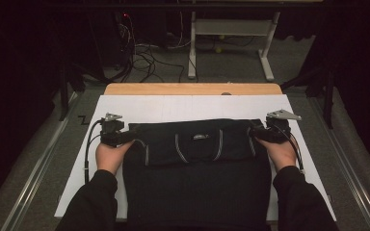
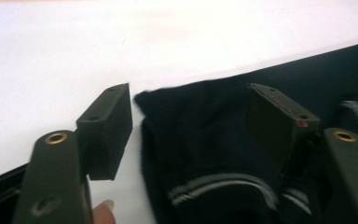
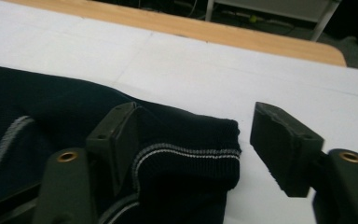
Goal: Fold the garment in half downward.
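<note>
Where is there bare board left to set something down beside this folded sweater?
A wide bare strip of the white board runs between the dark sweater and the wooden table edge. Narrow margins flank the sweater, but the left gripper and right gripper, jaws open, crowd its far corners.

The folded garment (image 1: 192,163) is lying on the table (image 1: 173,108), its near part toward the person; the left gripper (image 1: 118,136) and right gripper (image 1: 265,132) are sitting at its far corners.

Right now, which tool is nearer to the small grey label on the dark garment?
Roughly level, the left marginally nearer. The left tool sits at the dark garment's left corner, the right tool at its right corner, with the small grey label near the middle.
</note>
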`<control>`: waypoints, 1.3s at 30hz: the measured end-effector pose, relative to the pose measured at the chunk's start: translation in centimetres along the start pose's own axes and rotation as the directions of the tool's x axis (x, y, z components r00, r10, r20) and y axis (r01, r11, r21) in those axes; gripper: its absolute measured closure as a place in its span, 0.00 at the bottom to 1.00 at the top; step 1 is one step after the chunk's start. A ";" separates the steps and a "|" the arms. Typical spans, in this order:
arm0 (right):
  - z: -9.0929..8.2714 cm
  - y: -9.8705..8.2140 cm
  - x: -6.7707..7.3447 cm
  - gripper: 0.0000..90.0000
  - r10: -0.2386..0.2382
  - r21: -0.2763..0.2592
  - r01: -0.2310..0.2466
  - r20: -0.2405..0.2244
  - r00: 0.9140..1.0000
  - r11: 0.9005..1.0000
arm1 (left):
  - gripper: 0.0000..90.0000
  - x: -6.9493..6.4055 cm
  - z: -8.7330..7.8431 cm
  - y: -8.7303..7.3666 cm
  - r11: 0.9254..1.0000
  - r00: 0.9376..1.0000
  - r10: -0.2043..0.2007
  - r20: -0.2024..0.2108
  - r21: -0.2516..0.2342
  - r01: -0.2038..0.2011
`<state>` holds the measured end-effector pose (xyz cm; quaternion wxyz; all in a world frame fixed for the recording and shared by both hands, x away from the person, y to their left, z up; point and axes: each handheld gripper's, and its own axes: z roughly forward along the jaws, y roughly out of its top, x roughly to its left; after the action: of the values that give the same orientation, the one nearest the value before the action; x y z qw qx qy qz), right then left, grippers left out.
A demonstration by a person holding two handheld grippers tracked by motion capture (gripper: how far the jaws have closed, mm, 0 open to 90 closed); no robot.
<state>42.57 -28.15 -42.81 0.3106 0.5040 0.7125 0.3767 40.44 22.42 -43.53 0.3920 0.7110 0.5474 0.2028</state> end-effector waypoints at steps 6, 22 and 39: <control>-2.8 -0.7 0.7 0.18 -0.001 -0.051 -0.001 -0.030 1.000 0.999 | 0.26 -1.7 -1.8 -1.3 0.999 0.997 0.038 0.060 -0.025 -0.036; -3.8 -6.0 3.2 0.33 -0.054 0.083 0.068 -0.167 0.984 0.994 | 0.32 -5.4 -1.3 -6.4 0.980 0.969 0.137 0.206 0.113 -0.162; -3.8 -6.5 4.1 0.87 -0.122 0.092 0.136 -0.146 0.982 0.986 | 0.79 -6.6 -1.7 -6.6 0.972 0.958 0.204 0.202 0.076 -0.223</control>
<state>35.14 -26.47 -46.59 0.2579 0.4441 0.7819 0.3534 33.03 17.39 -46.72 0.3838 0.8006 0.4360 0.1470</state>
